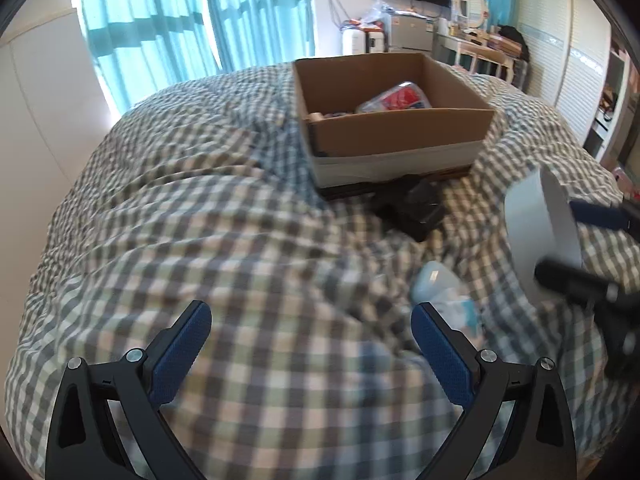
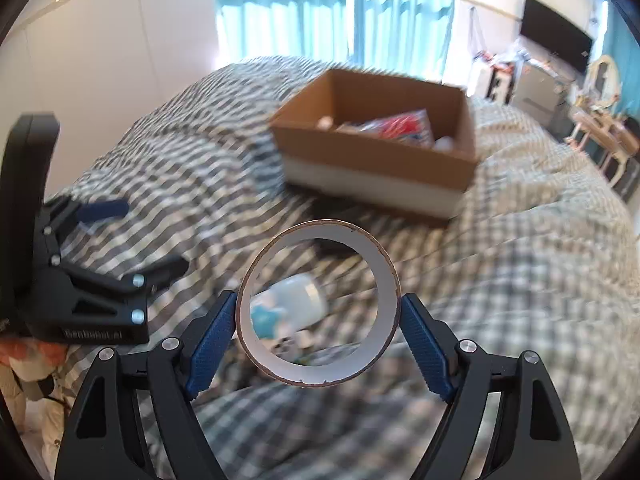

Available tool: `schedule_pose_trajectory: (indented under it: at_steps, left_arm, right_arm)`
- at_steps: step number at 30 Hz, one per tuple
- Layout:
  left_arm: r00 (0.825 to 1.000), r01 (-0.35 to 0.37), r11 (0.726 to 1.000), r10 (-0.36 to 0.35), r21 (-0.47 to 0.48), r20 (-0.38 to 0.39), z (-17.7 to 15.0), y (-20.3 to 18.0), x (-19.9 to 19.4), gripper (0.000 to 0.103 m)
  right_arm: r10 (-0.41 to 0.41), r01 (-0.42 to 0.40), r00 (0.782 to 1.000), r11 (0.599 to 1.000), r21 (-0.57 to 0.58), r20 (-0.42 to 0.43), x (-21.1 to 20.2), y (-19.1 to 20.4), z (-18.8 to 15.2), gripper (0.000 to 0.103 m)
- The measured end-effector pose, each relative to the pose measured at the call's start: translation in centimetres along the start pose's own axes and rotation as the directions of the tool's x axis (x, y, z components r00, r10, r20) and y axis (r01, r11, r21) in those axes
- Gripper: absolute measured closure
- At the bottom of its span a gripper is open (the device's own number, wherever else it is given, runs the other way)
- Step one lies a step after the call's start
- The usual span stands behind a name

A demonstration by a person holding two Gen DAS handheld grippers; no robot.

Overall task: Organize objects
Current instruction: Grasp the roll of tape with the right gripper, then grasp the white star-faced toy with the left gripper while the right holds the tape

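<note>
- Over the checked bed (image 1: 240, 240), the left wrist view shows our left tongs (image 1: 311, 344) with the jaws wide apart and nothing between them, hanging above bare quilt.
- At the right edge of that view, our right tongs (image 1: 560, 240) carry a white tape roll (image 1: 540, 232) clear of the bed; a black object (image 1: 416, 210) lies just in front of the cardboard box (image 1: 400, 132), and a pale blue packet (image 1: 440, 288) lies nearer to us.
- From the right wrist view, the tape roll (image 2: 384, 264) sits clamped between the blue pads (image 2: 212, 340) of the right tongs (image 2: 318, 332), its open ring facing the camera, with the packet visible through the hole.
- Beyond it stands the box (image 2: 380, 156), already holding a red-and-white packet (image 2: 396, 126) and some smaller pieces.
- We judge the risk to be in the grip: the pads press on a smooth curved rim, so a quick swing could let the roll twist or slip out onto the quilt.
- We also judge that letting go too low could catch the box's near wall.
</note>
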State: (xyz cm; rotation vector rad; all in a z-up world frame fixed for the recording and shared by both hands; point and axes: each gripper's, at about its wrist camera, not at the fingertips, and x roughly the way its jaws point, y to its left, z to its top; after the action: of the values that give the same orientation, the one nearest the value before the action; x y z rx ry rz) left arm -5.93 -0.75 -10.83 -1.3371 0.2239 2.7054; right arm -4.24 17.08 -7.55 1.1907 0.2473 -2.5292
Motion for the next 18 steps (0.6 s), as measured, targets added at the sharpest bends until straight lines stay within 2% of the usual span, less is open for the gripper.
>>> schedule_pose_trajectory:
  at_steps: [7,18]
  left_arm:
    - [0.998,0.048,0.995,-0.045,0.093,-0.031,0.0,-4.1,1.1,0.0]
    - [0.987,0.119,0.978,-0.098,0.172,-0.126,-0.7,-8.3,4.1,0.0]
  right_arm:
    - [-0.06,0.06,0.998,0.998,0.03,-0.011,0.5,-2.4,-0.1,0.022]
    - [-0.027,0.03,0.999,0.997,0.076,-0.038,2.0,-4.3,-1.1,0.022]
